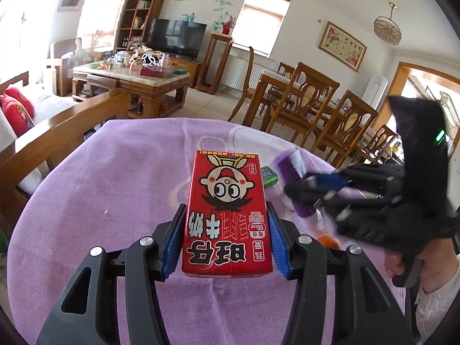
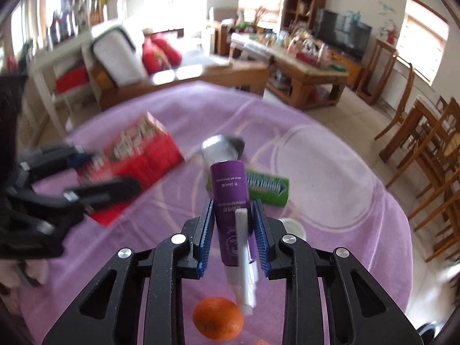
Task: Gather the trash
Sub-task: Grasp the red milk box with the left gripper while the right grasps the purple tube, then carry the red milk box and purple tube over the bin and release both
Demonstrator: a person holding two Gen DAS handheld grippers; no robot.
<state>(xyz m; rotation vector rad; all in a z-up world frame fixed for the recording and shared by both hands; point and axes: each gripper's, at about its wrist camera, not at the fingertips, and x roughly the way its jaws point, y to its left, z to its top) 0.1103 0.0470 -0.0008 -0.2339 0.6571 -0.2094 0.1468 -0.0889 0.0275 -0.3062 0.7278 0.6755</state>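
Already both claws are loaded, so the coming move turns on how each piece of trash lies in its grip rather than on any reach. Low in its own view, the left gripper (image 1: 227, 241) has its blue pads clamped on the two narrow sides of the red milk carton (image 1: 227, 215), whose long axis runs straight out along the fingers toward the far edge of the table (image 1: 115, 172); whether the carton's far end rests on the purple cloth or hangs just above it I cannot tell. Coming in from the table's right side, the right gripper (image 2: 233, 240) is closed on the purple spray bottle (image 2: 233, 210), its pads flanking the lower body, the long axis likewise running forward along the fingers with the white nozzle end pointing back toward the camera. I judge the bottle is clear of the cloth, though blur leaves that uncertain. Just beyond the bottle lie a green gum pack (image 2: 266, 188) and a crumpled silvery wrapper (image 2: 221, 149) near the table's middle, with an orange (image 2: 218, 321) closer to the near edge beneath the right gripper. Those two loose pieces lie nearer the right hand than the left, so once the bottle is dropped off, that hand looks better placed to return for them.
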